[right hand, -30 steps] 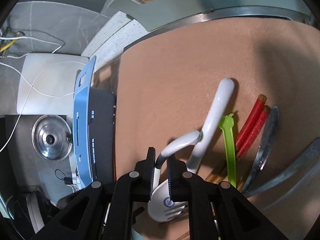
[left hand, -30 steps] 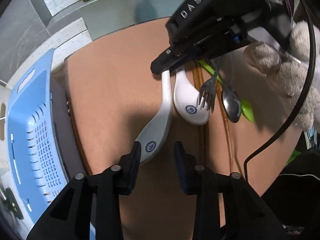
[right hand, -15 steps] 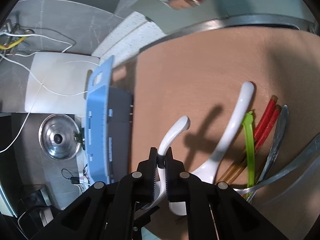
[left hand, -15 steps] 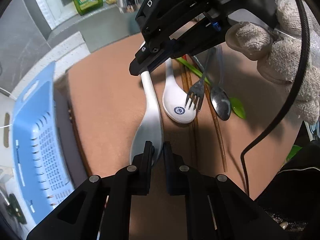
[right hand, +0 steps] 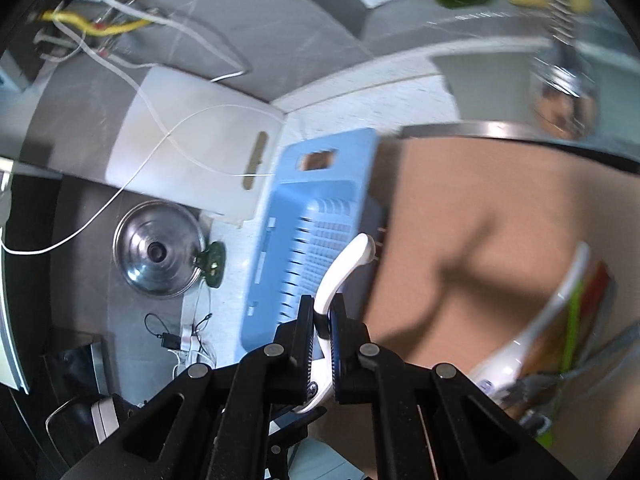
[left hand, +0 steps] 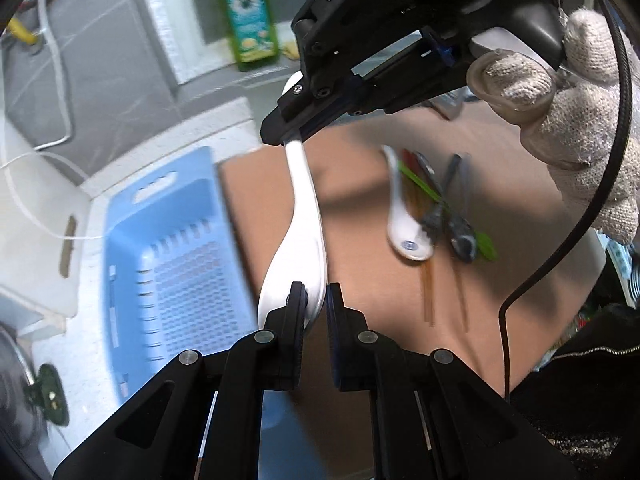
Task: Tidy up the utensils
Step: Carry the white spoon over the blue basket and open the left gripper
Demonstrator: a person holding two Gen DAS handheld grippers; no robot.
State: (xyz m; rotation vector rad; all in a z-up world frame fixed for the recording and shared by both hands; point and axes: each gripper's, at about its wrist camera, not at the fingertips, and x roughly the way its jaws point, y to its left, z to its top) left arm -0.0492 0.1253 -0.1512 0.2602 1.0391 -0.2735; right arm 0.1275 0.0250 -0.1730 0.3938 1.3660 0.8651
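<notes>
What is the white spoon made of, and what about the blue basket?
The white spoon looks like glazed ceramic, maybe hard plastic: thick, smooth and glossy, with bright highlights. The blue basket looks like moulded plastic: one even matt colour, thin walls, rows of punched slots and a cut-out handle.

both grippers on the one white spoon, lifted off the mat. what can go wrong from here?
1. The left gripper pinches only the thin edge of the white spoon's bowl, while the right gripper holds the handle. If the hands pull apart or twist, the smooth spoon could slip out or break.
2. The blue basket sits beside the brown mat. A spoon released too early could hit its rim and bounce onto the counter.
</notes>
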